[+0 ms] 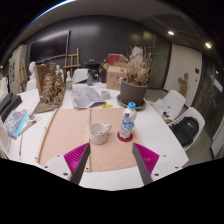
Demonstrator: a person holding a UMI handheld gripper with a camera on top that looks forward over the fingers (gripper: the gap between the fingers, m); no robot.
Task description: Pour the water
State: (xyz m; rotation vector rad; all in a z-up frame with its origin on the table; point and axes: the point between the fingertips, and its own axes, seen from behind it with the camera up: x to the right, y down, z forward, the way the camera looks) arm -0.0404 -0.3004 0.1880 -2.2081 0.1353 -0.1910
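From the gripper view, a white table [150, 128] spreads ahead, its near edge running just beyond the fingertips and its far edge crowded by a potted plant of dry twigs [134, 78], a wooden rack-like piece [49, 85] and loose papers [88, 96]. White chairs [172, 102] stand round the right side, with a dark bag [186, 129] on one seat, so free room is narrow there; the left holds a small bluish item [17, 122] near the table edge. Two tan mats [68, 130] lie side by side in the middle, and the nearer stretch of them between the fingers is open surface. The gripper [110, 158] is spread wide, holding nothing, its magenta pads [76, 157] showing on both inner faces. The water bottle [127, 122] stands beyond the fingers, a little right of the line midway between them, at the right mat's far edge. It is upright, long axis vertical, cap up, with a blue label round its body. A white cup [99, 131] sits just left of the bottle, close but apart from it, mouth upward, roughly on the centre line ahead of the fingers.
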